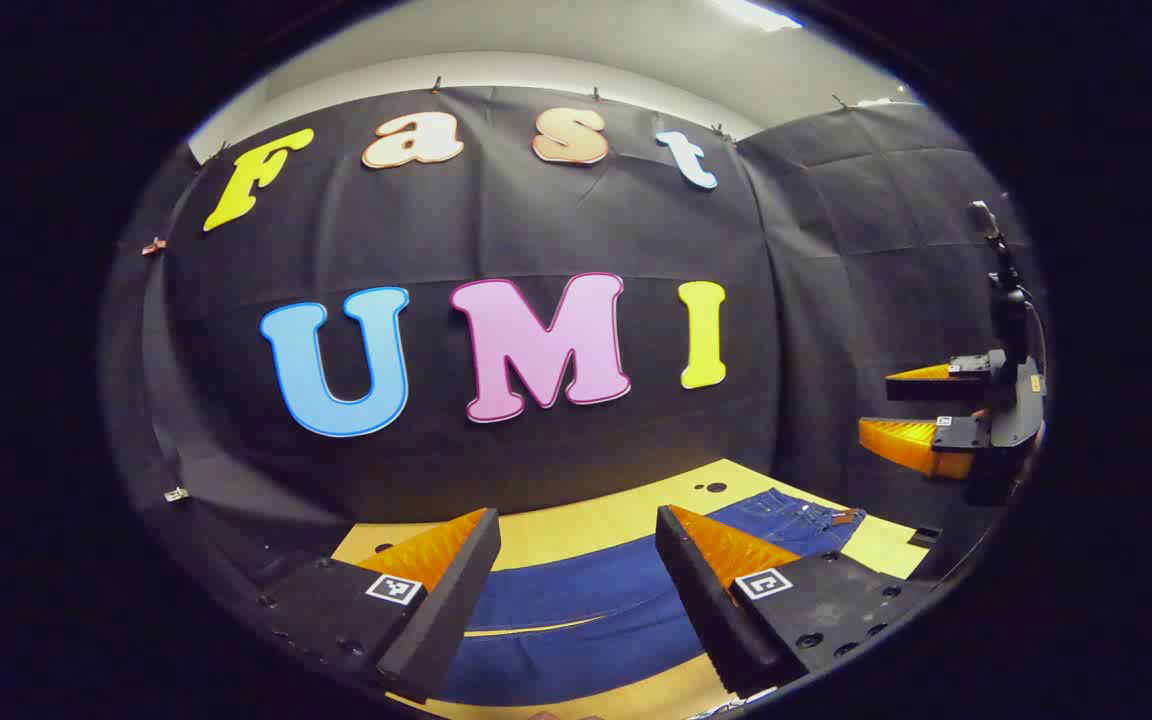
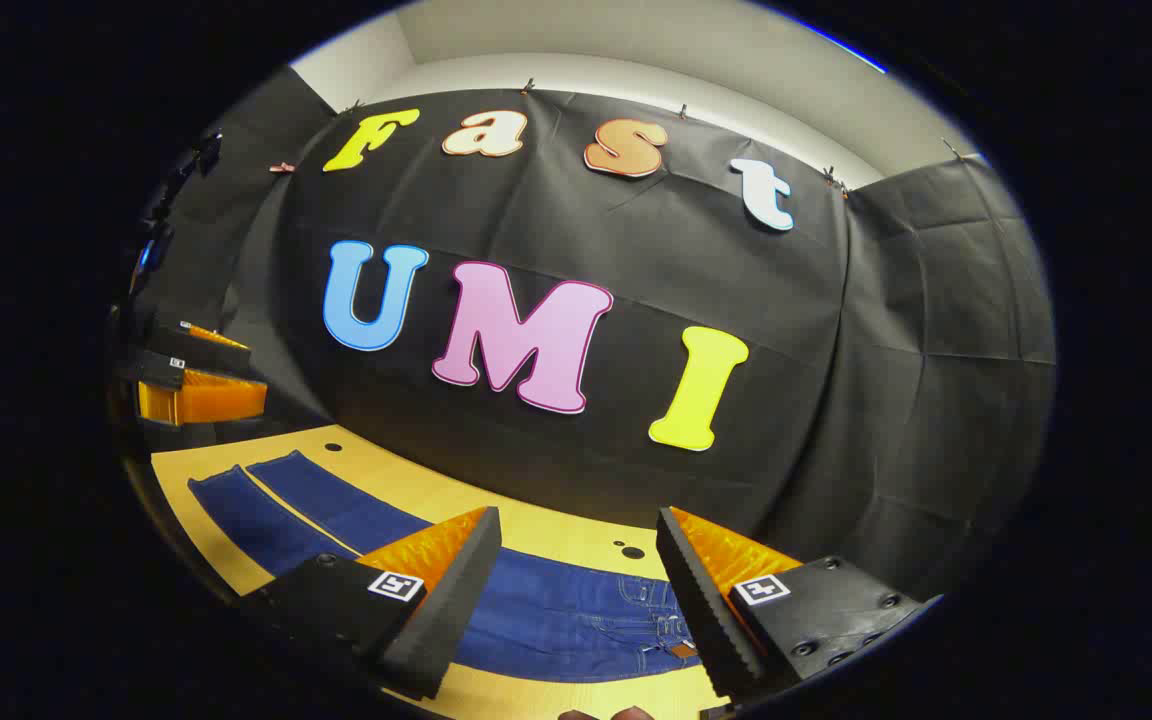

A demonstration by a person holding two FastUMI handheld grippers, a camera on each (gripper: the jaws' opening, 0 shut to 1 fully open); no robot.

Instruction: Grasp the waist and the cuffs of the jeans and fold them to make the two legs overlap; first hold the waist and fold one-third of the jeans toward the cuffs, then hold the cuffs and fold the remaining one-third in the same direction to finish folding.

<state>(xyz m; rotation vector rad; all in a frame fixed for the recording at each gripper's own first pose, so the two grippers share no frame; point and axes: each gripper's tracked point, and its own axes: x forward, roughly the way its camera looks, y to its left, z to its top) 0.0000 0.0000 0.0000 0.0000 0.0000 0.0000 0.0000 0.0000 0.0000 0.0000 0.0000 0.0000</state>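
Blue jeans [image 1: 576,600] lie flat and spread out on the yellow table [image 1: 596,520]. In the left gripper view my left gripper [image 1: 576,580] hangs open above the legs, and the waist [image 1: 816,520] lies off to the right. My right gripper [image 1: 936,410] shows there at the far right, open, in the air over the waist end. In the right gripper view my right gripper [image 2: 576,590] stands open above the waist [image 2: 636,620]. The two legs run left to the cuffs [image 2: 236,480]. The left gripper [image 2: 201,385] hovers open above the cuffs.
Black cloth walls close off the back and both sides of the table [image 2: 436,485]. Small dark holes [image 2: 628,550] mark the tabletop behind the jeans. A camera stand [image 1: 996,270] rises at the right edge of the left gripper view.
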